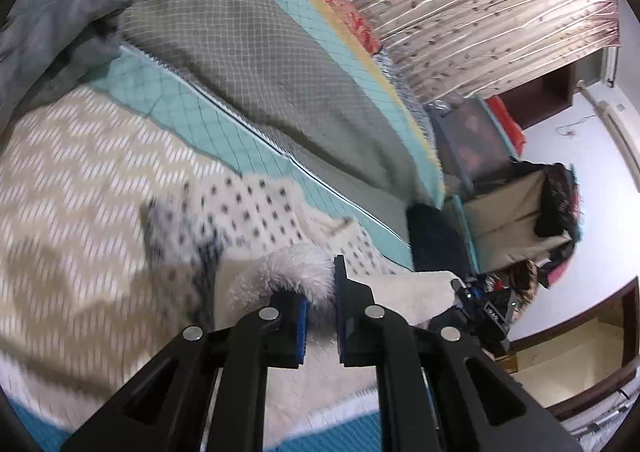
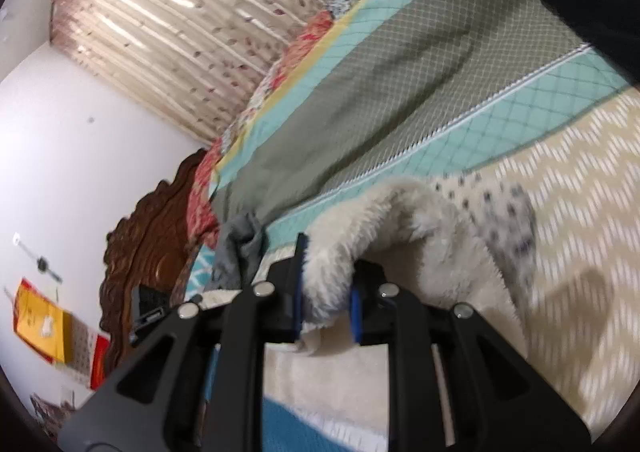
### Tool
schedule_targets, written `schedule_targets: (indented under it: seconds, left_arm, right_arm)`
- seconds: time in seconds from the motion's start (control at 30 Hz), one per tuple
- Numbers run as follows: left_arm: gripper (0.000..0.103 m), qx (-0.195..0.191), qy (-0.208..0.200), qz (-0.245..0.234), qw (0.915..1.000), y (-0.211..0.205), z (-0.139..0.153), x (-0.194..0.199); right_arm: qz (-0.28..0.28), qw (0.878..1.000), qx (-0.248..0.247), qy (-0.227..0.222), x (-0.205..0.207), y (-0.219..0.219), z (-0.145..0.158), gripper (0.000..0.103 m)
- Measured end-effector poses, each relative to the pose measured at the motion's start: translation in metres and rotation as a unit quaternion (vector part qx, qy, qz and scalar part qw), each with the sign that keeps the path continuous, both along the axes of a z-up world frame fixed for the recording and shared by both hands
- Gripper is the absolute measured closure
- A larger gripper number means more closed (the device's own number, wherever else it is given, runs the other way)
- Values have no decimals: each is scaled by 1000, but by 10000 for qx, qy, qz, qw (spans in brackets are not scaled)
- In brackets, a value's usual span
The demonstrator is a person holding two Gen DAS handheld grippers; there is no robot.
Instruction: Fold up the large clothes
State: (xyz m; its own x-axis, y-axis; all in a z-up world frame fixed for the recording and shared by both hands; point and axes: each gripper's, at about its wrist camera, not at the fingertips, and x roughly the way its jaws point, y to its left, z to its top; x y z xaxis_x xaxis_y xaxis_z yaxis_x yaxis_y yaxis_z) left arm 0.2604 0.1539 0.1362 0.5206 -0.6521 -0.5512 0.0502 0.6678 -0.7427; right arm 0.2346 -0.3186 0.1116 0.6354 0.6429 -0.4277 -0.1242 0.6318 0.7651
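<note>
Two grippers each clamp a fold of the white fleecy garment [image 1: 296,268] between blue pads: the left gripper [image 1: 321,316] and the right gripper [image 2: 326,292]. No writing is legible anywhere. From both grips the garment's dotted side [image 1: 248,212] trails away onto the beige zigzag blanket [image 1: 72,180], which covers the near part of the striped bedspread [image 1: 240,52].

Even indoor light, motion-blurred bedding [image 1: 80,180], strong fisheye warping with dark corners.
</note>
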Motion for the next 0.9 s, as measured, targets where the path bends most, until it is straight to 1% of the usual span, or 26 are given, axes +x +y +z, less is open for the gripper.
schedule_targets:
  seconds: [0.07, 0.1, 0.13, 0.17, 0.2, 0.23, 0.27, 0.3, 0.33, 0.37, 0.4, 0.43, 0.47, 0.53, 0.57, 0.6, 0.63, 0.67, 0.7, 0.73, 0.77, 0.8, 0.83, 0.87, 0.9]
  left_arm:
    - [64, 253, 166, 71, 9995, -5, -8, 32]
    - [64, 351, 244, 102, 9990, -7, -10, 43]
    - [64, 492, 363, 172, 9980, -9, -16, 57]
    - [64, 707, 557, 251, 9956, -12, -25, 74]
    - [64, 848, 666, 281, 9938, -13, -33, 84]
    - [64, 1028, 795, 297, 9911, -15, -44, 96]
    - [64, 1213, 1024, 345, 9867, -16, -59, 109]
    - [64, 1287, 1202, 375, 9837, -15, -71, 116]
    - [64, 1346, 1371, 392, 9806, -14, -81, 123]
    - [64, 1366, 1523, 401, 9780, -13, -92, 128]
    - [64, 1293, 1659, 398, 9768, -10, -101, 132]
    - [64, 1209, 1716, 388, 9770, -7, -104, 135]
    - [64, 1093, 1759, 344, 9777, -4, -104, 137]
    - [64, 956, 1708, 224, 9804, -1, -97, 138]
    - [64, 861, 1641, 158, 9825, 0, -90, 138]
    - [64, 705, 1466, 59, 9867, 2, -79, 136]
    - [64, 625, 1306, 6, 9895, 5, -67, 134]
    - [64, 589, 1158, -8, 9915, 8, -55, 132]
    - [63, 538, 981, -1, 9937, 14, -38, 128]
    - [63, 513, 911, 18, 9945, 19, -31, 125]
    - [63, 515, 836, 78, 9951, 27, -21, 119]
    - [63, 545, 818, 103, 9951, 32, -16, 113]
    - [63, 566, 852, 75, 9947, 38, -14, 109]
    - [63, 520, 925, -14, 9944, 38, -15, 106]
    - [63, 469, 1117, -160, 9925, 40, -20, 104]
  right_arm:
    - [-204, 9996, 23, 187, 30, -1, -12, 86]
    - [-362, 9987, 111, 347, 44, -3, -23, 86]
    - [-476, 9975, 180, 481, 53, -6, -32, 86]
    - [-701, 9947, 254, 715, 64, -9, -45, 84]
    - [-887, 9915, 347, 889, 71, -13, -57, 71]
    - [-1178, 9857, 466, 1114, 77, -19, -71, 43]
    - [-1453, 9807, 503, 1211, 77, -25, -80, 32]
    - [-1713, 9760, 588, 1209, 76, -31, -86, 29]
    - [-1953, 9705, 743, 1206, 74, -40, -92, 29]
    - [-2087, 9669, 855, 1195, 73, -47, -94, 29]
    - [-2309, 9609, 949, 1199, 67, -55, -95, 29]
    - [-2418, 9588, 942, 1156, 61, -60, -92, 29]
    - [-2380, 9619, 846, 1051, 58, -59, -87, 29]
    - [-1999, 9771, 214, 693, 51, -46, -64, 29]
    - [-1626, 9856, -281, 380, 46, -26, -47, 29]
    - [-1290, 9898, -591, 132, 41, -7, -36, 29]
    - [-901, 9917, -914, -95, 35, 15, -26, 29]
    - [-446, 9894, -1345, -313, 29, 43, -20, 29]
    - [-126, 9848, -1683, -408, 24, 66, -21, 30]
    - [30, 9797, -1987, -267, 26, 82, -32, 30]
    - [-65, 9721, -2343, 122, 32, 88, -49, 30]
    - [-208, 9649, -2567, 523, 38, 85, -67, 32]
    - [-329, 9603, -2660, 775, 44, 78, -85, 36]
    - [-373, 9610, -2648, 700, 45, 73, -91, 36]
    - [-439, 9630, -2595, 587, 45, 69, -93, 36]
